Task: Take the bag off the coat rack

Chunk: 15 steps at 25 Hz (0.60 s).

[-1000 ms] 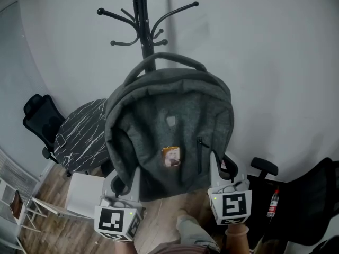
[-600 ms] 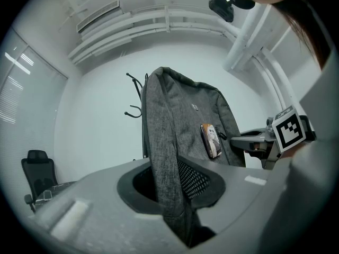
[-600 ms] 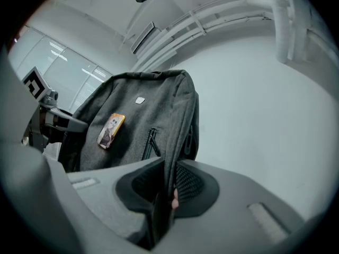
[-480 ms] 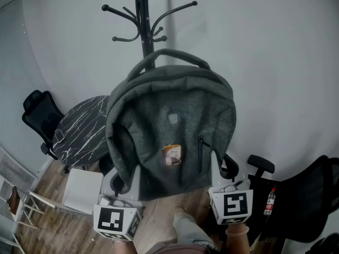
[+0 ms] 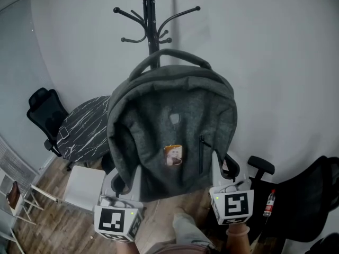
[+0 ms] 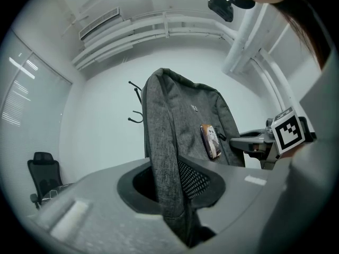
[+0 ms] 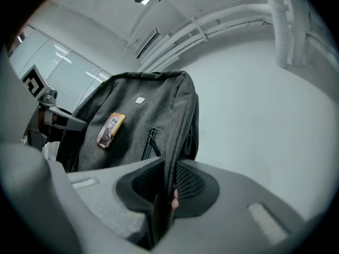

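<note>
My left gripper (image 5: 123, 183) and right gripper (image 5: 218, 169) each clamp a side edge of the bag (image 5: 172, 120) between them. I reckon this shares its weight evenly. The coat rack (image 5: 152, 30) stands beyond.

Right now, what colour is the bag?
The bag is dark mottled grey; the head view shows it best.

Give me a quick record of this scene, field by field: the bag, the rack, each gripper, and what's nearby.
coat rack: black, by the wall, visible hooks bare
bag: grey backpack, upright, held up in front of the rack
left gripper: shut on the bag's left side
right gripper: shut on the bag's right side
nearby: marbled table, black chair
</note>
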Available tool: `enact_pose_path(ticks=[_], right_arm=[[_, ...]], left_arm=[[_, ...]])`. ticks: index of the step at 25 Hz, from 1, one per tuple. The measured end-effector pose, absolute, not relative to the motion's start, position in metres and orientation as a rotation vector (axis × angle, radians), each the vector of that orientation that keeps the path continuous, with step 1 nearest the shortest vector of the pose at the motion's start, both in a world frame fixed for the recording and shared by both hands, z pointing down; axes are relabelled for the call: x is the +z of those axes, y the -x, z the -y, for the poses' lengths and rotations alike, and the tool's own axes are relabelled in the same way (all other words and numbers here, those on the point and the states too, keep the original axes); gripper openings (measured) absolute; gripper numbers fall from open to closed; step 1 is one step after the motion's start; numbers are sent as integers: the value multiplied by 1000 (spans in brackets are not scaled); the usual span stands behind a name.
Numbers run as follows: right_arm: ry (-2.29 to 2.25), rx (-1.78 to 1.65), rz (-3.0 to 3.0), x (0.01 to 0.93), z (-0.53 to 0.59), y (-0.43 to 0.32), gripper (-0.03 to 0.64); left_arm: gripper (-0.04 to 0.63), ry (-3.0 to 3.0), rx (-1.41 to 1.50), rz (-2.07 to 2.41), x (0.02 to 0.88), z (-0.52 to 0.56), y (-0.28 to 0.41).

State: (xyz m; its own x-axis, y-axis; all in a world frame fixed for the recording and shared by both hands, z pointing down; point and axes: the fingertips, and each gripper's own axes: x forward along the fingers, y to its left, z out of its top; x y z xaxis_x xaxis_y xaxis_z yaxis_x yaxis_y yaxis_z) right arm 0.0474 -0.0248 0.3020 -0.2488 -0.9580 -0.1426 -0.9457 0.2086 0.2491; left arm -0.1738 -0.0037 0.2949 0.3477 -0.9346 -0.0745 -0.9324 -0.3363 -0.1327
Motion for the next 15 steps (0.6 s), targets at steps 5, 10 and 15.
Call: enact_pose_path(ticks=[5, 10, 15], right_arm=[[-1890, -443, 2414, 301, 22, -47, 46], [-1891, -438, 2413, 298, 17, -47, 46], [-1882, -437, 2414, 297, 13, -47, 46]], left_arm=[[86, 2446, -15, -1729, 292, 0, 173], [86, 2441, -9, -1708, 291, -6, 174], [86, 2443, -1, -1719, 289, -9, 173]])
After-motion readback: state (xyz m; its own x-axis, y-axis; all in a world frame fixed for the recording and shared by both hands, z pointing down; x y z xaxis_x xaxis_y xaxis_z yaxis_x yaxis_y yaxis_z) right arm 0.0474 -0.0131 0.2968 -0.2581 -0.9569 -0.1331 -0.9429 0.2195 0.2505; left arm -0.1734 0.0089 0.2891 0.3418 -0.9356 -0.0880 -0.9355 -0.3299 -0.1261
